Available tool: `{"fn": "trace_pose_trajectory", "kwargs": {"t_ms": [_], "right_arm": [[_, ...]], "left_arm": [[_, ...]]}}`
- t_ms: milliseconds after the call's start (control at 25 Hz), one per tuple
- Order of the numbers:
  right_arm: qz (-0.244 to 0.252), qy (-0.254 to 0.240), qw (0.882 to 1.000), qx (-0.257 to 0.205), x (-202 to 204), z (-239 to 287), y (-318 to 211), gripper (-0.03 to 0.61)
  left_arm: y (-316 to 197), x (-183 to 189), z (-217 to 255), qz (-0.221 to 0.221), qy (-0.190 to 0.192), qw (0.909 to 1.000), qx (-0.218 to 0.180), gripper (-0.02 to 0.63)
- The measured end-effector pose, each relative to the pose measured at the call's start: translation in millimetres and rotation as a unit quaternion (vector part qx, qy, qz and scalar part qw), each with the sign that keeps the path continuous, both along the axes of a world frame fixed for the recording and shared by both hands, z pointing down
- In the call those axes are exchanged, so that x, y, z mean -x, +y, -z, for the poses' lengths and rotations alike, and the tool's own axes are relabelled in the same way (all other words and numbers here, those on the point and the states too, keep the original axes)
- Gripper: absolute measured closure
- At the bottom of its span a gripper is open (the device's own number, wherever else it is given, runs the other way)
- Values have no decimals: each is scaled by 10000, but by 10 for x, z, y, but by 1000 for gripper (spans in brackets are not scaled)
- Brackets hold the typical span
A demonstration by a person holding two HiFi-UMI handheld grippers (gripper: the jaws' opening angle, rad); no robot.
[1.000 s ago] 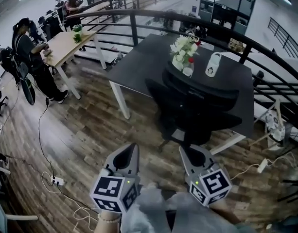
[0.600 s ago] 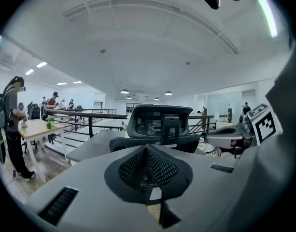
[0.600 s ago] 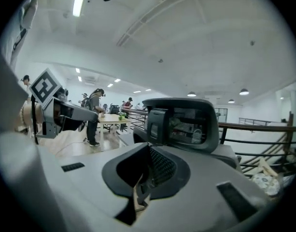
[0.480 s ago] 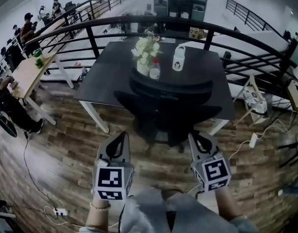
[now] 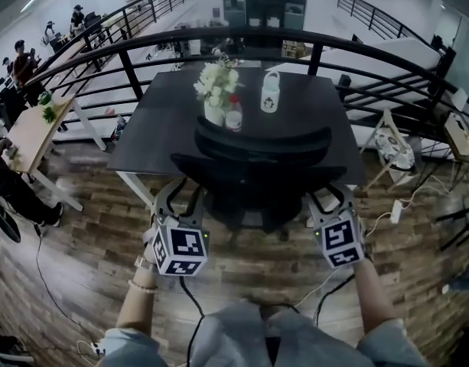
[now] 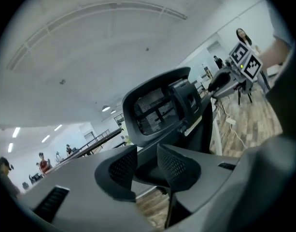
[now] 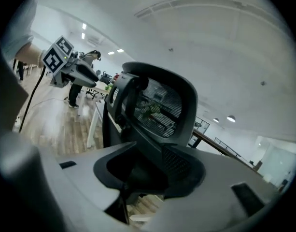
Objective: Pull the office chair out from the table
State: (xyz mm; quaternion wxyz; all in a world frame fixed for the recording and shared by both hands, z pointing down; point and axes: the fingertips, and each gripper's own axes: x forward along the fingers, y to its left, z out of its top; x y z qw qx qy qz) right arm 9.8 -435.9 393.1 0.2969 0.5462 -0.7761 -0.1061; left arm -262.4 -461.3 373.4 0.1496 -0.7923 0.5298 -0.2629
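Straight ahead of you, the chair (image 5: 261,167) sits tucked at the table (image 5: 161,125), its wide back running side to side. Your left gripper (image 5: 178,194) and right gripper (image 5: 329,197) are opening, one by each end, equally near. A chair edge sits between each pair of jaws, not squeezed.

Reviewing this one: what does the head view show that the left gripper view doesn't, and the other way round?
Only the head view: the table seen from above, the white container standing on it, and the left claw's marker cube. Only the left gripper view: the ceiling, and the left claw seen along its own jaws, which are opening and stand apart with a dark part of the chair between them. Both: the office chair and the wooden floor.
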Motion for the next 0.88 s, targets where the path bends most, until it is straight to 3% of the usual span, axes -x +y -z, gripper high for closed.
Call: {"fn": "trace_pose_trajectory", "kwargs": {"t_ms": [200,320,440,600,800,880], "right_arm": [[49,1339,9910,71,-145,-153,-275,357],[167,2074,9777,276,-226,-290,-392,328],[258,2673,9624,417,-269,-416,-488,321],[270,3055,9505,500,-319,-514,-590,321],[160,3156,9479,417,-364,-492,-683,322],[145,3283,9439,317,-381,-480,-704,326]], "left_arm": [[-409,72,-210,-140,-1367,9904,-139,418],[-632,82,-378,-245,-2252,9738,-205,397],[-802,94,-525,-355,-2883,9566,-231,377],[-985,51,-662,-468,-3451,9369,-299,360],[-1108,-8,-716,-373,-3560,9332,-313,373],[-1133,11,-686,-252,-3857,9208,-525,384]]}}
